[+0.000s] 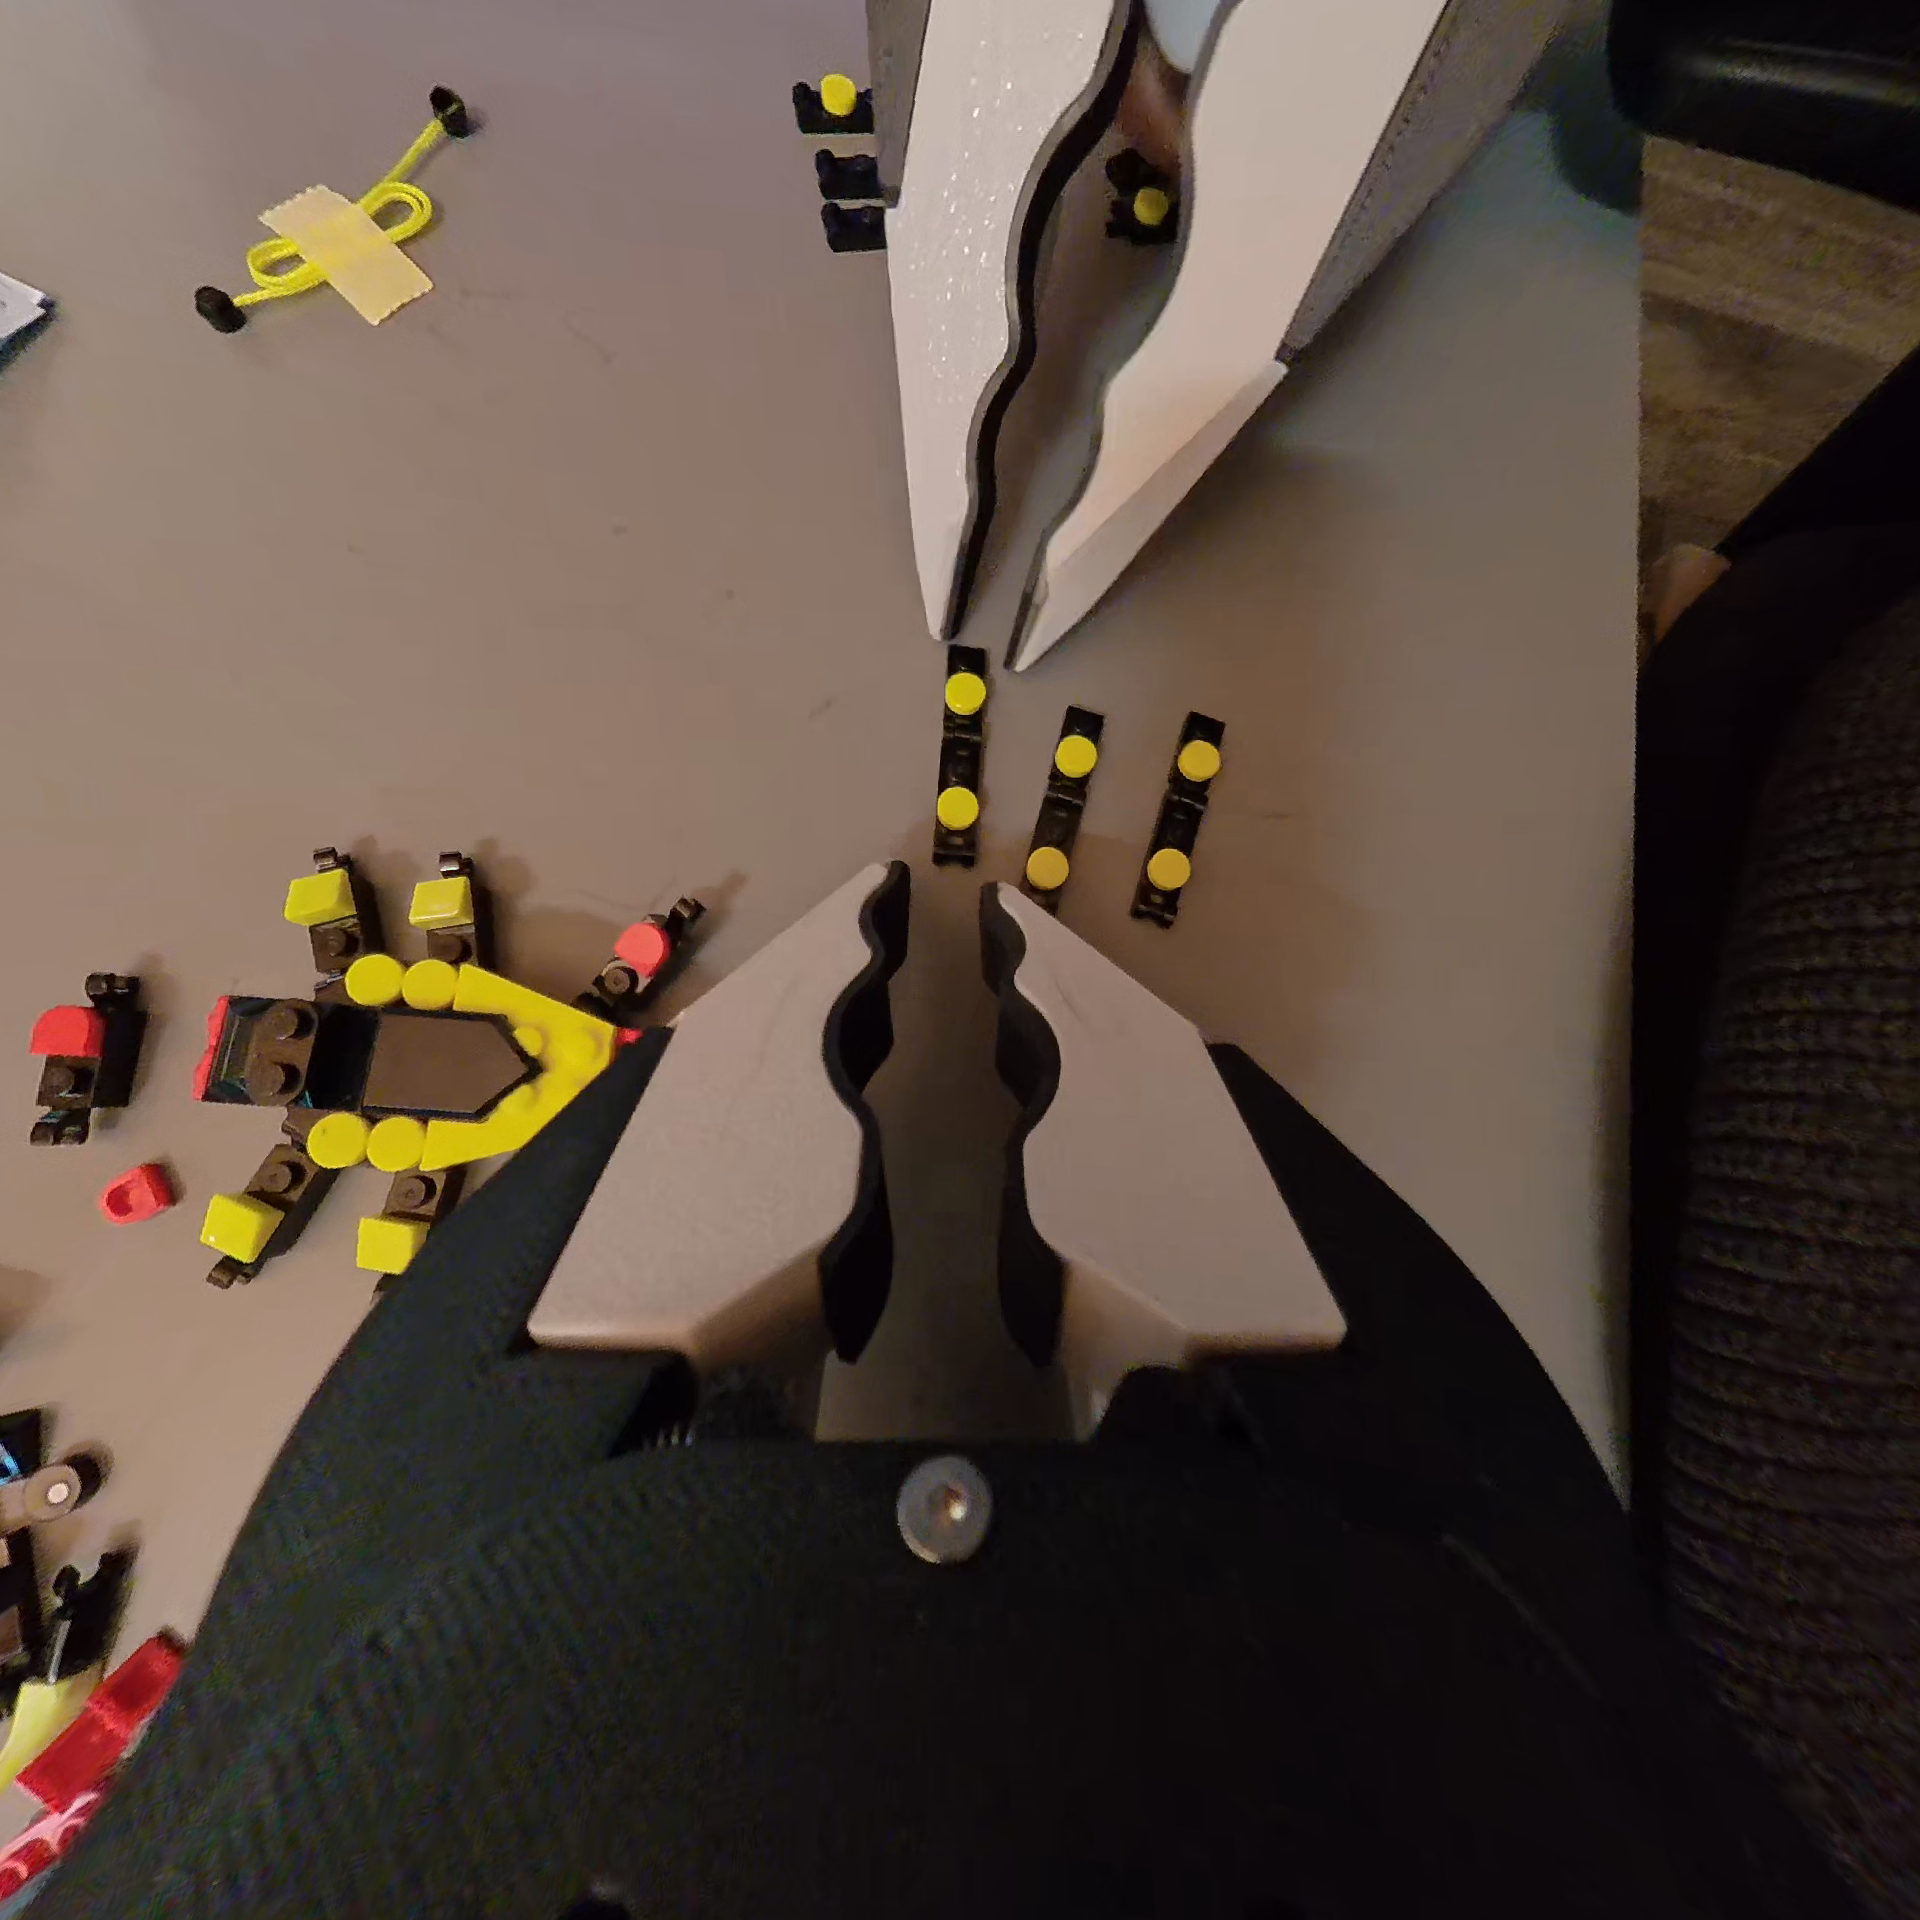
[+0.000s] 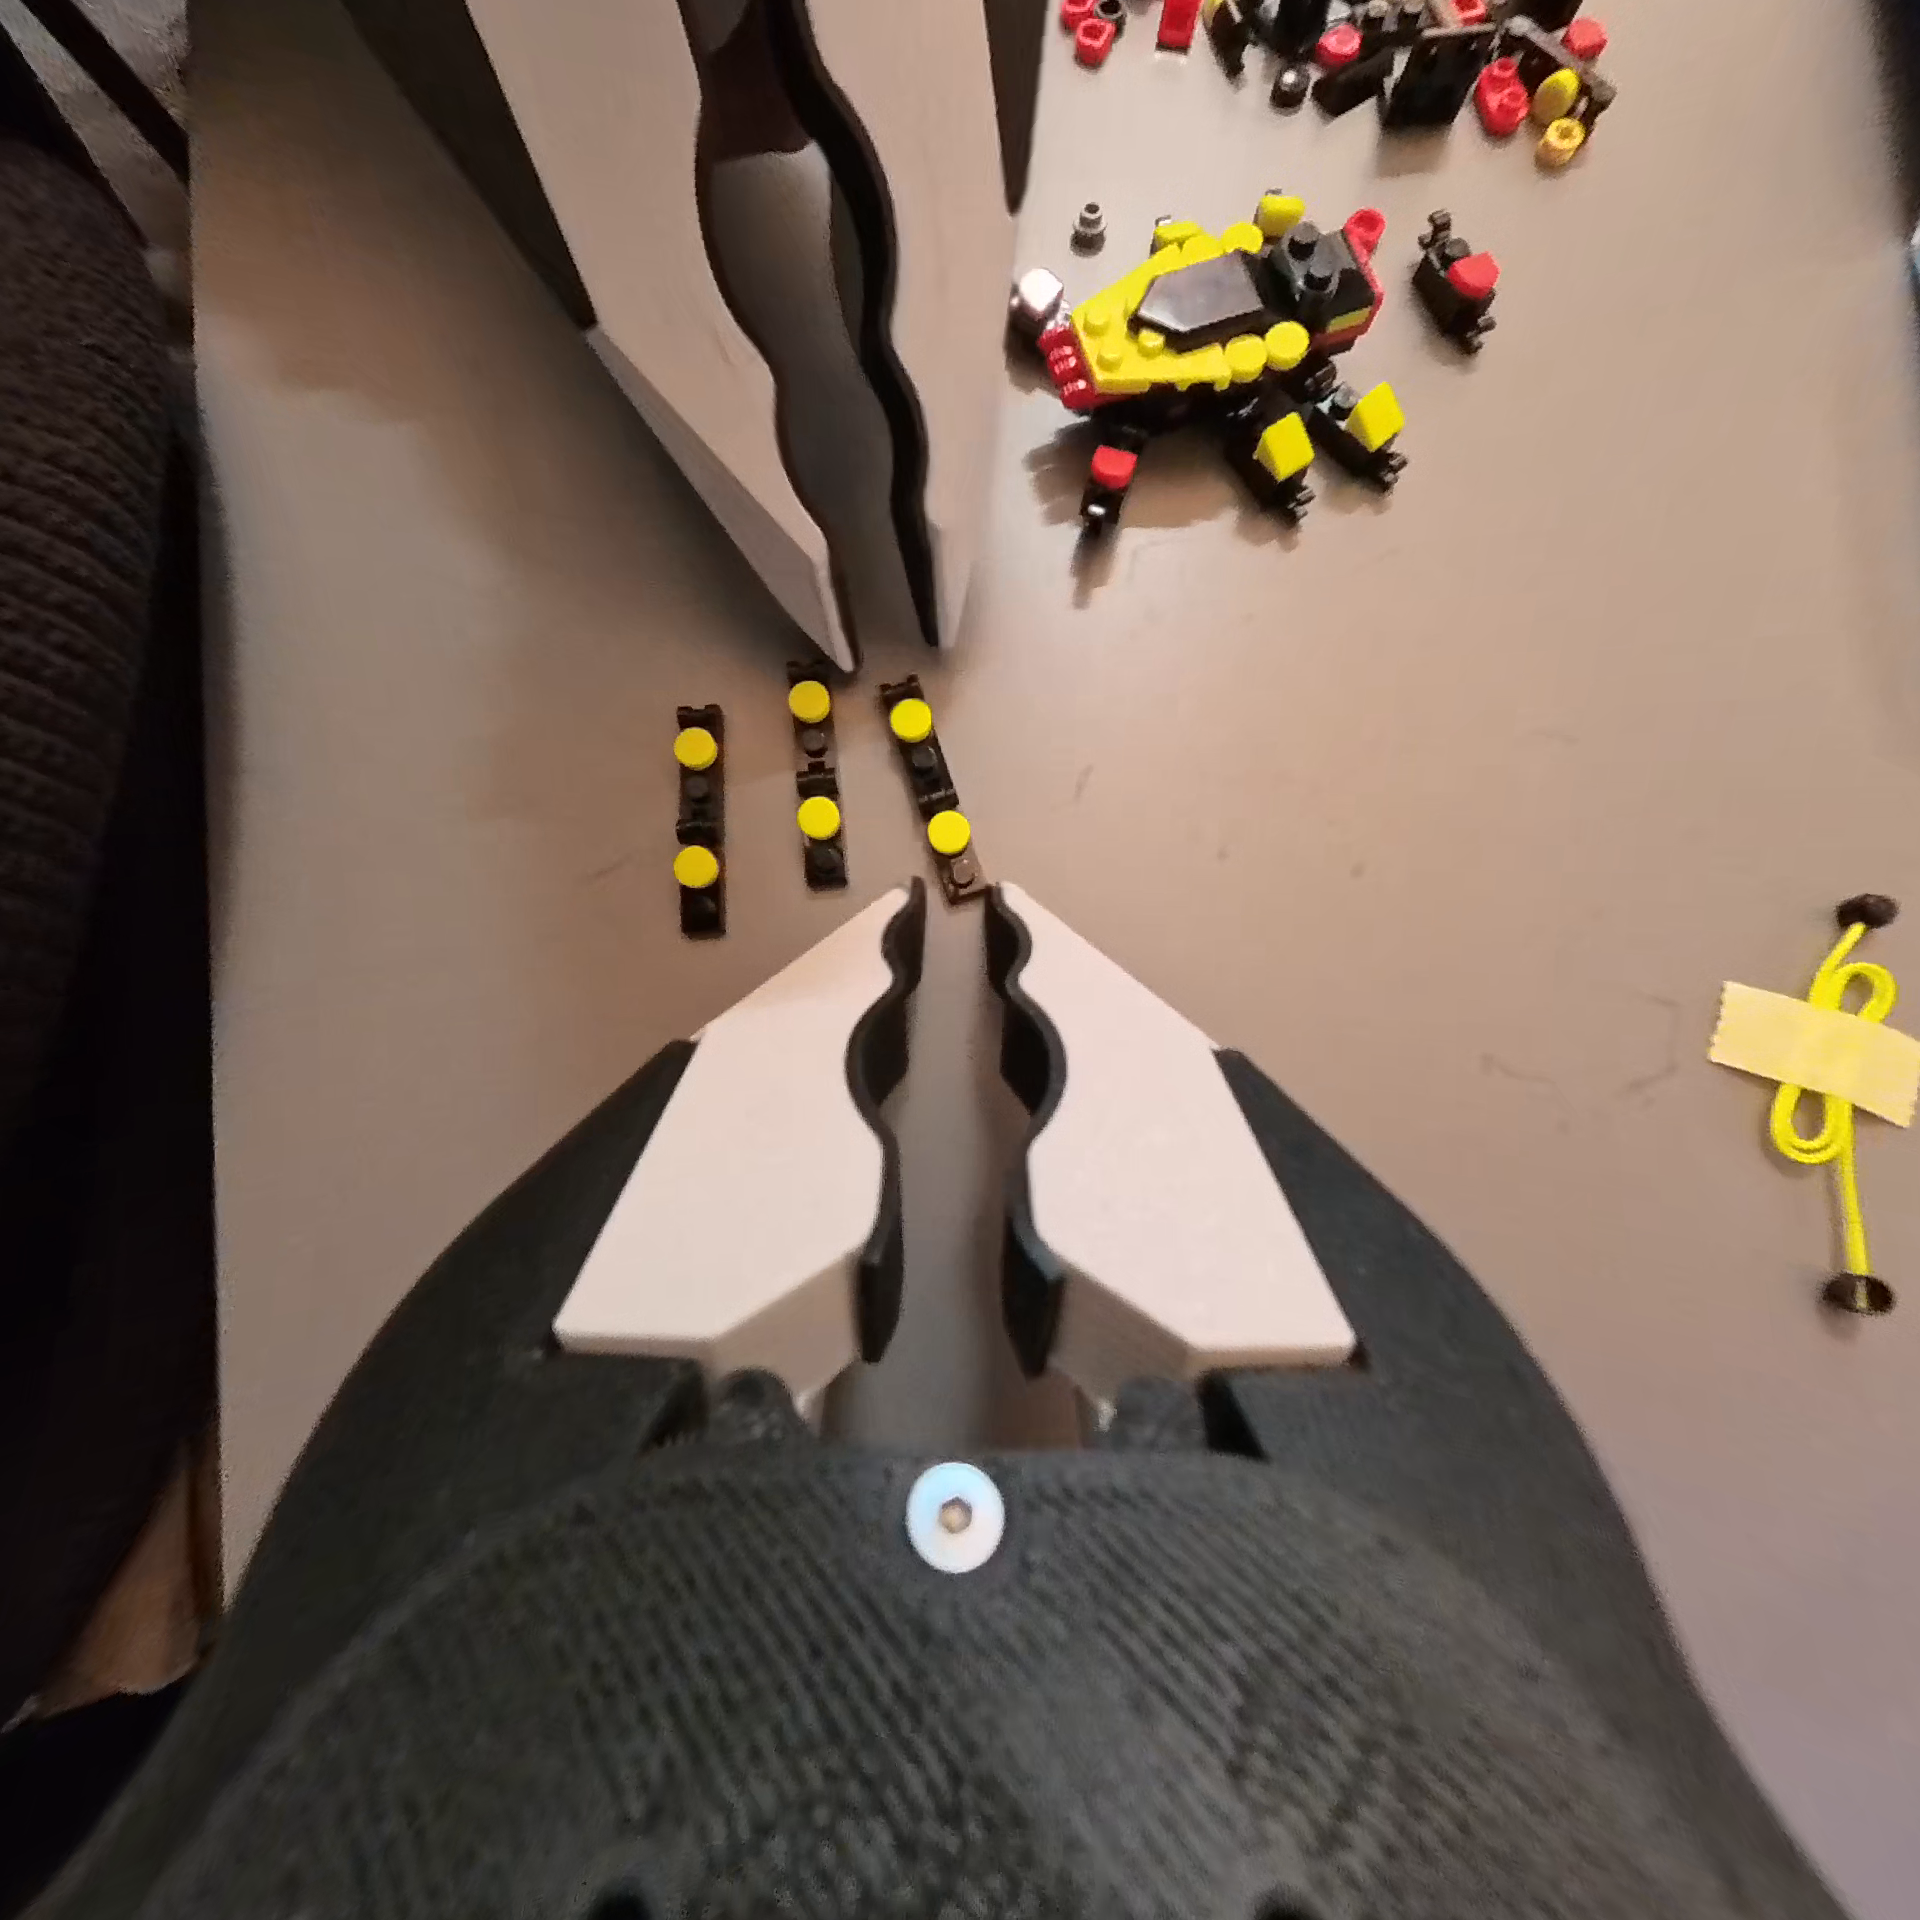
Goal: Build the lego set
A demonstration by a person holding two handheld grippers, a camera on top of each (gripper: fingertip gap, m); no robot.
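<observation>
Fingers [image 1: 878, 935] (both pairs parted) bracket studded strip [image 1: 961, 753] endwise.

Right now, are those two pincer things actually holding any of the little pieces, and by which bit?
No. The left gripper and right gripper are both open and empty, tips at opposite ends of one black strip lying on the table.

left gripper [image 1: 943, 891] parted, empty | three black strips [image 1: 1062, 798] ahead
</observation>
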